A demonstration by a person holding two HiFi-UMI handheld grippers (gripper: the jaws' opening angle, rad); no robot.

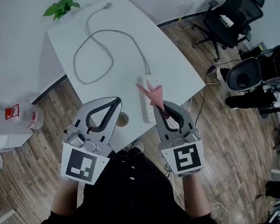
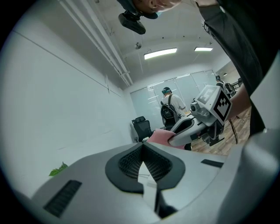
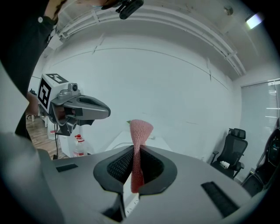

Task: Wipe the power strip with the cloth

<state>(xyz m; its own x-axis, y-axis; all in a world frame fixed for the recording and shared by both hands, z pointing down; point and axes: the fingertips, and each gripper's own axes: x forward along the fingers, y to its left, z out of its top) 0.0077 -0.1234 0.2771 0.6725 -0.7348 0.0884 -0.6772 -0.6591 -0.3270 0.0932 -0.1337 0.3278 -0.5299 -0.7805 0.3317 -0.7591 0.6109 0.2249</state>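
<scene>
Near the table's (image 1: pixel 115 25) front-right edge lay the power strip (image 1: pixel 147 110), my right gripper (image 3: pixel 136 151) pinching the pink cloth (image 3: pixel 140 127) just above it, left gripper (image 2: pixel 143 146) closed on nothing; I reckoned: lower cloth flat, stroke lengthwise, brace the strip with the left.

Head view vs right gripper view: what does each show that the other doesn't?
Head view only: the power strip lying on the white table, with its cord looped behind it.
Right gripper view only: a close look at the right gripper, its jaws shut on the cloth. A white sliver below them can't be identified.
Both: the cloth, the left gripper, a red-capped bottle, a black office chair.
</scene>
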